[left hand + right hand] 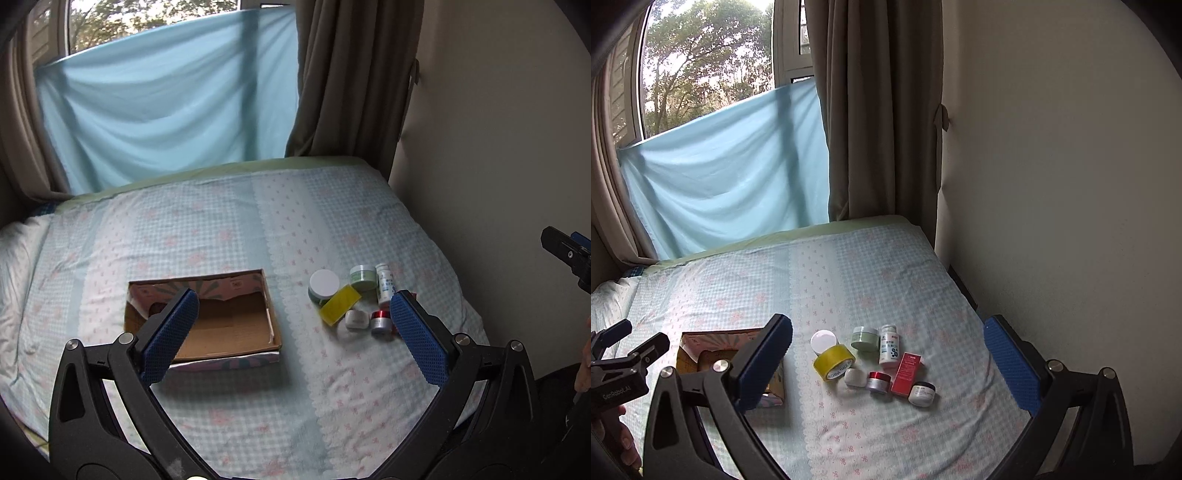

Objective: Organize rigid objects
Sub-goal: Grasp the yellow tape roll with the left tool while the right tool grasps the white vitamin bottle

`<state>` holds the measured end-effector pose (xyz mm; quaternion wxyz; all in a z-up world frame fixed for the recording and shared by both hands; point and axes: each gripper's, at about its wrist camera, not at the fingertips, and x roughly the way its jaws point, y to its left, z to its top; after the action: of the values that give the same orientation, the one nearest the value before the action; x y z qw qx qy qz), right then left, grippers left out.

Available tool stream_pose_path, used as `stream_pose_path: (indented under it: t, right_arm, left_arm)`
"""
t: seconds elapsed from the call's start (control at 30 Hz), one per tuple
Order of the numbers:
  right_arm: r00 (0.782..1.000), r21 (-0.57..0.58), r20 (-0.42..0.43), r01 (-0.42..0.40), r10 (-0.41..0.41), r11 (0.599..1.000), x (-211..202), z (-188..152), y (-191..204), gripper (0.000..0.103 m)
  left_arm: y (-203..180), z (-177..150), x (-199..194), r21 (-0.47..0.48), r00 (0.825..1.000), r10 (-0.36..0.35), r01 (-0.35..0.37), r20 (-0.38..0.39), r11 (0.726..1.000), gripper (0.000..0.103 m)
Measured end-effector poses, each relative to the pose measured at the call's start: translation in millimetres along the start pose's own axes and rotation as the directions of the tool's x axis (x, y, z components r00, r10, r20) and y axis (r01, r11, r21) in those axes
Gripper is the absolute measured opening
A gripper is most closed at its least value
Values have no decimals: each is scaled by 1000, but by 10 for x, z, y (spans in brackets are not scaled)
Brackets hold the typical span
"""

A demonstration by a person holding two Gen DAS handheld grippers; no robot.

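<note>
Jars (865, 338), a bottle (889, 346), tape (834, 362) and a red carton (905, 373) cluster on the bed (849, 280), right of the box (236, 325). They look light, stiff and likely slick, best pinched across their sides. Left gripper (295, 325) and right gripper (886, 362) both hang spread wide, holding nothing.

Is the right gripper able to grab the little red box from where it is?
Probably yes. The right gripper is open and empty above the bed, and the red box lies on top of the bedsheet, uncovered, though a white bottle and small jars crowd it.
</note>
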<state>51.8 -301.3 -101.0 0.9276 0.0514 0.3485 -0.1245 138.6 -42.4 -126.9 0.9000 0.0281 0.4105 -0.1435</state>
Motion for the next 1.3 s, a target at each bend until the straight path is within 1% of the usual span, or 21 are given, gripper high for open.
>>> stream_pose_path:
  t: [0.07, 0.17, 0.23, 0.3, 0.4, 0.5, 0.57, 0.67, 0.77, 0.87, 0.9, 0.93, 0.97, 1.03, 1.07, 1.1, 1.13, 1.17, 1.2, 1.23, 1.3]
  right_arm:
    - [998, -9, -60, -7, 6, 1000, 219, 2, -44, 103]
    - [988, -35, -156, -12, 6, 999, 646, -16, -131, 103]
    - [975, -48, -223, -22, 11, 999, 959, -48, -186, 103]
    - [957, -45, -289, -29, 14, 999, 1305, -98, -261, 103]
    - [922, -41, -387, -36, 18, 999, 1825, -202, -337, 103]
    - [887, -50, -460, -51, 22, 997, 2324, -308, -357, 103]
    - [864, -57, -503, -75, 36, 996, 2656, -381, -341, 103]
    - [819, -57, -570, -122, 68, 991, 3172, -543, -300, 103]
    - [769, -65, -635, -152, 77, 986, 3613, -703, -249, 103]
    - [732, -95, -678, -171, 62, 981, 3989, -842, -148, 103]
    - [721, -106, -691, -176, 55, 979, 4113, -880, -119, 103]
    - [710, -117, -702, -178, 46, 977, 4212, -922, -92, 100]
    - [699, -127, -714, -181, 37, 975, 4308, -961, -66, 94]
    - [670, -136, -742, -187, 25, 973, 4477, -1035, -24, 90]
    - [651, -138, -759, -189, 18, 972, 4608, -1090, 9, 86]
    - [651, -138, -759, -189, 18, 972, 4608, -1090, 9, 83]
    - [640, -136, -768, -195, 21, 971, 4664, -1110, 31, 77]
    - [630, -133, -776, -204, 26, 970, 4721, -1133, 49, 74]
    - [621, -129, -783, -210, 30, 969, 4765, -1155, 68, 72]
    - [612, -125, -790, -219, 36, 968, 4807, -1170, 95, 67]
    - [595, -112, -802, -239, 54, 965, 4865, -1204, 145, 60]
  left_arm:
    - [-97, 5, 257, 42, 999, -28, 30, -45, 999, 103]
    - [-251, -18, 683, 103, 992, -45, 57, -118, 993, 103]
    - [-347, -38, 986, 133, 984, -58, 82, -170, 988, 103]
    - [-464, -92, 1302, 163, 974, -66, 103, -218, 981, 103]
    - [-583, -173, 1742, 202, 956, -69, 130, -287, 971, 103]
    - [-663, -242, 2178, 231, 938, -63, 149, -340, 962, 103]
    - [-713, -279, 2425, 250, 929, -60, 160, -366, 955, 103]
    - [-778, -343, 2767, 281, 913, -52, 178, -404, 943, 102]
    - [-867, -433, 3100, 310, 891, -38, 197, -453, 930, 99]
    - [-965, -540, 3377, 340, 867, -25, 221, -498, 914, 97]
    - [-990, -573, 3451, 344, 858, -25, 233, -513, 910, 93]
    - [-1020, -606, 3523, 349, 847, -26, 246, -531, 904, 90]
    - [-1040, -631, 3579, 352, 838, -26, 257, -545, 900, 86]
    - [-1085, -672, 3670, 357, 826, -28, 274, -564, 893, 86]
    - [-1106, -687, 3708, 358, 820, -33, 285, -571, 889, 85]
    - [-1124, -697, 3743, 359, 815, -37, 294, -578, 886, 80]
    - [-1150, -709, 3774, 361, 811, -39, 302, -584, 882, 78]
    - [-1173, -721, 3810, 364, 806, -39, 309, -591, 879, 74]
    - [-1193, -730, 3846, 366, 802, -37, 313, -597, 876, 73]
    - [-1214, -731, 3870, 368, 799, -35, 314, -600, 875, 72]
    - [-1241, -721, 3922, 372, 796, -28, 314, -605, 874, 64]
